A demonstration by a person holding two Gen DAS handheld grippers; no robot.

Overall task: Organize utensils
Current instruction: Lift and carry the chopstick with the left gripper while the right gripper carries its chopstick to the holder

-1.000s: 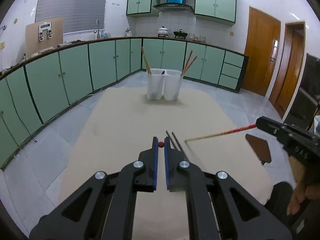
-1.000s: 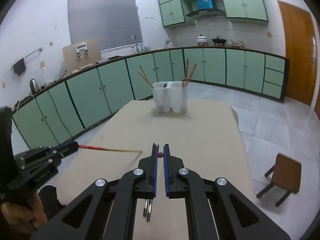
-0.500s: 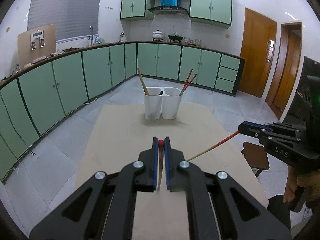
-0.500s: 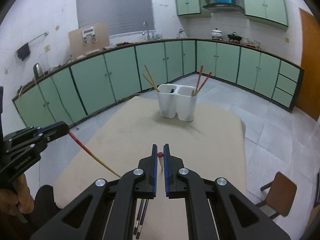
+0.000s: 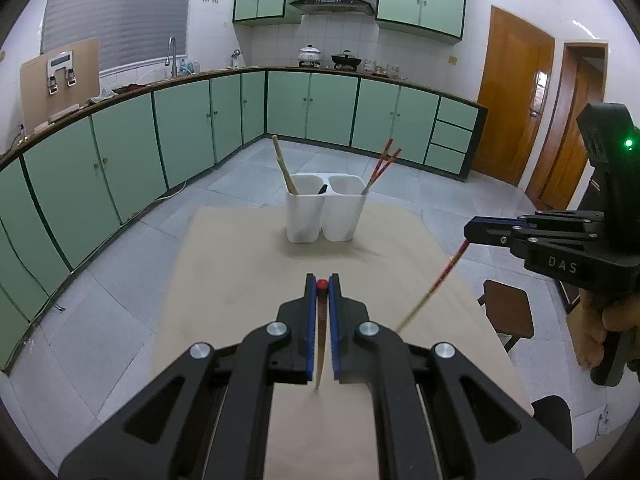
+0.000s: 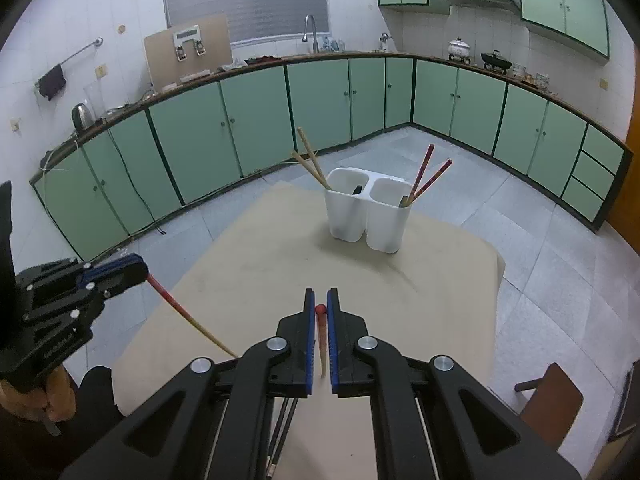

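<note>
1. The left gripper [image 5: 322,285] is clamped tight on a red-topped chopstick [image 5: 320,336]. The red end pokes out at the fingertips and the pale tip hangs down between the jaws, clear of the table.
2. The right gripper [image 6: 321,308] has the same deal going: pinched shut on a second red chopstick [image 6: 321,340], red cap up at the tips and pale end dangling below.
3. Each one shows up in the other's camera too. From the left wrist view the right gripper sits off to the right, its chopstick slanting down toward the table [image 5: 240,272]. A hand [image 5: 604,328] is wrapped round its handle.
4. Both are held above the beige tabletop, well apart from the holder.
5. The white two-compartment utensil holder [image 6: 366,216] stands upright at the far end of the table. The left compartment has two plain wooden chopsticks [image 6: 310,160] leaning left, plus something dark and short that's too small to make out.
6. The right compartment holds two red chopsticks [image 6: 426,174] leaning right.
7. A pair of dark chopsticks [image 6: 286,420] lies on the table under the right gripper, mostly hidden.
8. A brown stool [image 5: 508,312] sits on the tiled floor beside the table, with green cabinets [image 5: 192,128] along the walls.
</note>
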